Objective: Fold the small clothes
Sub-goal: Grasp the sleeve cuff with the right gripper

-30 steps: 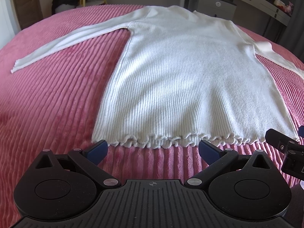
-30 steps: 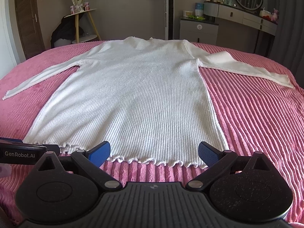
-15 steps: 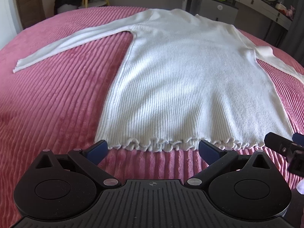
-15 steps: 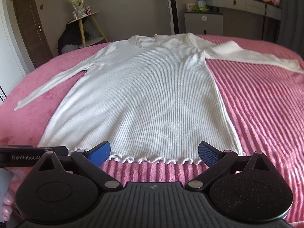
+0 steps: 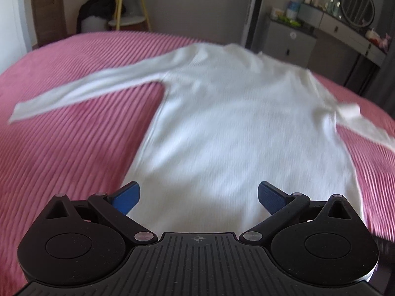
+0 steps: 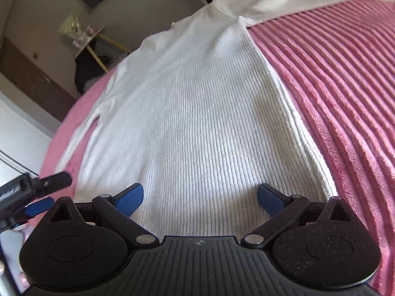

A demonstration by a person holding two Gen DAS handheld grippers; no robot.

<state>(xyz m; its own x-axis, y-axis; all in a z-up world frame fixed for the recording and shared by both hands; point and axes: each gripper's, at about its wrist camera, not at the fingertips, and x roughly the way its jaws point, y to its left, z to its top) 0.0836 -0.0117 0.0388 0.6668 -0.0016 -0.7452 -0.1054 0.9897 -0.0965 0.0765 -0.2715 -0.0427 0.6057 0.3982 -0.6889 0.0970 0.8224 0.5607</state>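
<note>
I see open pink bed (image 5: 61, 128) on the left of the white sweater (image 5: 234, 128) and more (image 6: 345, 79) on its right, free for my jaws to pass. My left gripper (image 6: 37, 190) crowds the right gripper's (image 6: 200, 197) left flank. Beyond the bed's far edge stands a grey cabinet (image 5: 288, 42).

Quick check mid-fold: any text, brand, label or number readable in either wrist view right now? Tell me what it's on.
None reads clearly.
Left tongs, seen at the edge of the right wrist view: pale lettering on the body, too blurred to read.
Bottles and boxes on the dresser: labels too small.
White sweater: no tag or print visible.
</note>
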